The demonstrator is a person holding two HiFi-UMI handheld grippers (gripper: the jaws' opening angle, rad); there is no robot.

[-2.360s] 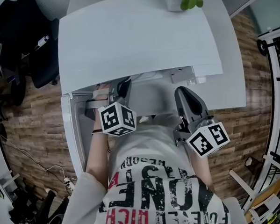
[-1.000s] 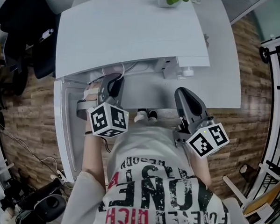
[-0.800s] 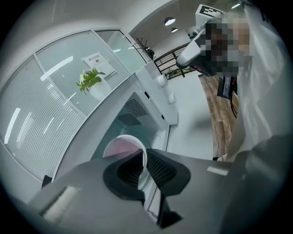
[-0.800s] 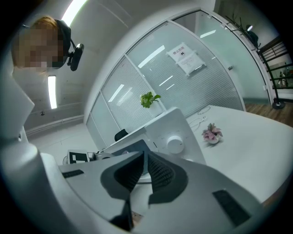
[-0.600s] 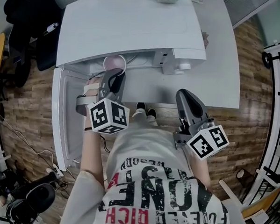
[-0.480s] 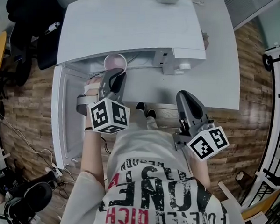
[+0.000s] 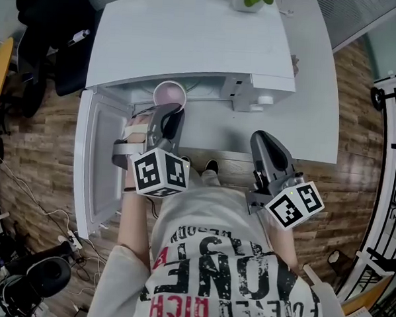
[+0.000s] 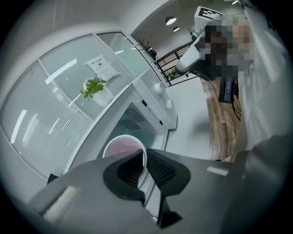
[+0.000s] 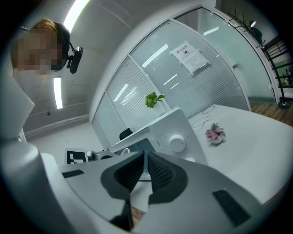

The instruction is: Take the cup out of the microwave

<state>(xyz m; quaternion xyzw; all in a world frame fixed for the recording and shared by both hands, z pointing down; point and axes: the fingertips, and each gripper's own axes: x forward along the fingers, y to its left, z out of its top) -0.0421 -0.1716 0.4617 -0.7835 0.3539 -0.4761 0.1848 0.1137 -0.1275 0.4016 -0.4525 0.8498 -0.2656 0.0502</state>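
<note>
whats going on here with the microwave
A person is taking a pale pink round cup out of the white microwave, whose door stands open. The left tongs pinch the cup's rim, with the cup at the oven's open front. The right tongs are shut and empty, off to the side.

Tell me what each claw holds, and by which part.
Left claw pinches the round white pink-lined cup by its near rim; right claw holds nothing.

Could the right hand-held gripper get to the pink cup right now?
Probably yes: the microwave door stands open and bare table lies between the right hand-held gripper and the cup, though the left hand-held gripper grips its rim.
</note>
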